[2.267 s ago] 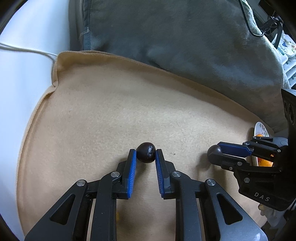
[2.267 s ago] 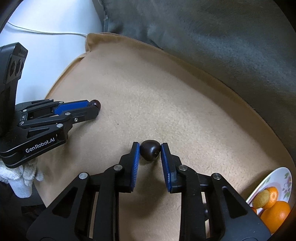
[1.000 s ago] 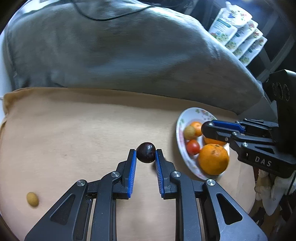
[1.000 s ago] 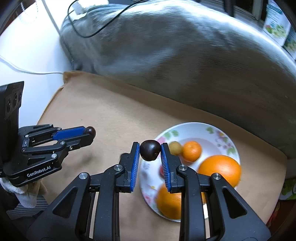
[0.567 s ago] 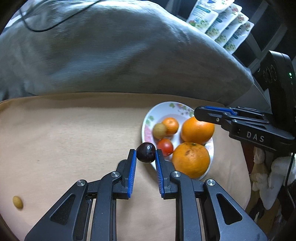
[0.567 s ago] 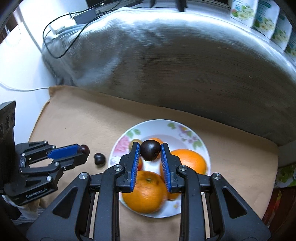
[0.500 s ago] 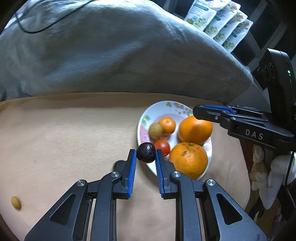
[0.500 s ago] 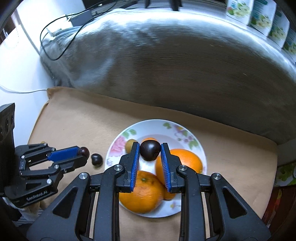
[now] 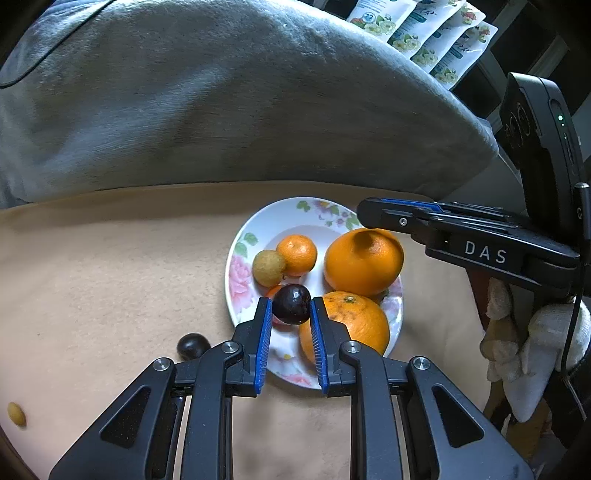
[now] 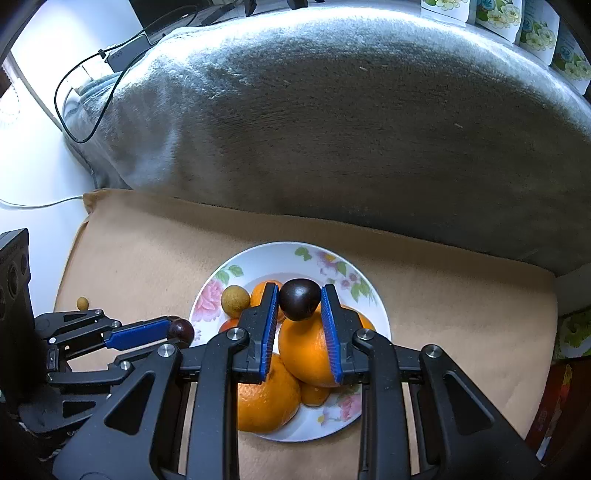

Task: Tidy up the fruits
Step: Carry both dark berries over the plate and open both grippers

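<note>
My left gripper is shut on a dark cherry-like fruit and hangs over the near left rim of a flowered white plate. The plate holds two big oranges, a small mandarin, a tan longan and a red fruit mostly hidden behind my fingers. My right gripper is shut on a second dark fruit, above the oranges at the plate's middle. In the right wrist view the left gripper comes in from the left with its fruit at the plate's edge.
The plate sits on a tan cloth. A third dark fruit lies on the cloth just left of the plate, and a small yellow fruit lies far left. A grey cushion rises behind. Packets stand beyond it.
Both grippers have carried their dark fruits sideways from beside the plate to over it. The loose dark fruit on the cloth has come into the left wrist view.
</note>
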A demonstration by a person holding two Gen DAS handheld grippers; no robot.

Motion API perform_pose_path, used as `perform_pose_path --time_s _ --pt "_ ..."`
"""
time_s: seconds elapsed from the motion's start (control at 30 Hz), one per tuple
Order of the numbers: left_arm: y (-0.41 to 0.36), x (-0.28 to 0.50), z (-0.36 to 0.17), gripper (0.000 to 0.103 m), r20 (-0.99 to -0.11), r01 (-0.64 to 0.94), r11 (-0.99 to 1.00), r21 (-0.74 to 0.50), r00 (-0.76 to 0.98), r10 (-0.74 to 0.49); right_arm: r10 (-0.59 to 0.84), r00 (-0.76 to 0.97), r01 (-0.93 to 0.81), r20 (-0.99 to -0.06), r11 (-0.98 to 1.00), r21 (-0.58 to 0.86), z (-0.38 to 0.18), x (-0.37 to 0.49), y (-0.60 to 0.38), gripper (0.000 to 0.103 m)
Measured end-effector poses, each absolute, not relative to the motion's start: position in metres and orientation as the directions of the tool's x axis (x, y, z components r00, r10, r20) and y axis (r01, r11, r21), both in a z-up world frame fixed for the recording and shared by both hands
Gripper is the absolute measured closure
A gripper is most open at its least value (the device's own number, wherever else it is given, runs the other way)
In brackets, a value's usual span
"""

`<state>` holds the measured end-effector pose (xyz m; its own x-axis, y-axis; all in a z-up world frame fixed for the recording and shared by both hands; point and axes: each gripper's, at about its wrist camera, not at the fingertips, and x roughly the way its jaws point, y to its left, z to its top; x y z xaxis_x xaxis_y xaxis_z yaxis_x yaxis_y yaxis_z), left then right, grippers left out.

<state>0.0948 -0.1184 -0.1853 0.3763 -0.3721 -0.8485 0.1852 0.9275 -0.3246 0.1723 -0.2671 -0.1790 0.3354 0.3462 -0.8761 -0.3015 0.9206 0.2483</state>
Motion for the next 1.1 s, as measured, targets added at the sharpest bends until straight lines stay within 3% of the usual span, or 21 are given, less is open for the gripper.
perform_pose_path --time_s 0.17,0.23,0.3,0.4,0.5,0.6,0.67,1.1 --pt "-0.123 0.097 -0.186 0.083 -0.85 0.196 0.925 -0.324 0.369 -0.376 0.353 0.333 -0.294 -0.874 0.92 0.259 -0.18 0.175 -0.269 0.078" --pt "-0.125 0.099 -0.186 0.083 -0.85 0.195 0.926 -0.324 0.368 -0.375 0.355 0.337 -0.292 -0.872 0.92 0.262 -0.179 0.174 -0.271 0.068" --pt "-0.126 0.1 -0.186 0.079 -0.85 0.194 0.925 -0.327 0.367 -0.377 0.357 0.348 -0.291 -0.867 0.92 0.263 -0.177 0.173 -0.272 0.043" --pt "-0.127 0.102 -0.186 0.07 -0.849 0.198 0.923 -0.33 0.365 -0.382 0.362 0.358 -0.284 -0.861 0.92 0.269 -0.175 0.174 -0.274 0.04" --pt "-0.128 0.102 -0.185 0.049 -0.845 0.198 0.922 -0.333 0.37 -0.385 0.365 0.36 -0.271 -0.859 0.922 0.278 -0.174 0.176 -0.276 0.038" --pt "-0.128 0.102 -0.183 0.043 -0.842 0.195 0.92 -0.341 0.372 -0.391 0.376 0.371 -0.259 -0.849 0.92 0.294 -0.173 0.175 -0.28 0.025" --pt "-0.128 0.101 -0.184 0.037 -0.846 0.191 0.921 -0.338 0.368 -0.387 0.379 0.373 -0.256 -0.847 0.919 0.298 -0.173 0.175 -0.281 0.025" --pt "-0.127 0.09 -0.172 0.037 -0.852 0.198 0.939 -0.282 0.399 -0.34 0.38 0.378 -0.263 -0.844 0.918 0.295 -0.167 0.169 -0.273 0.025"
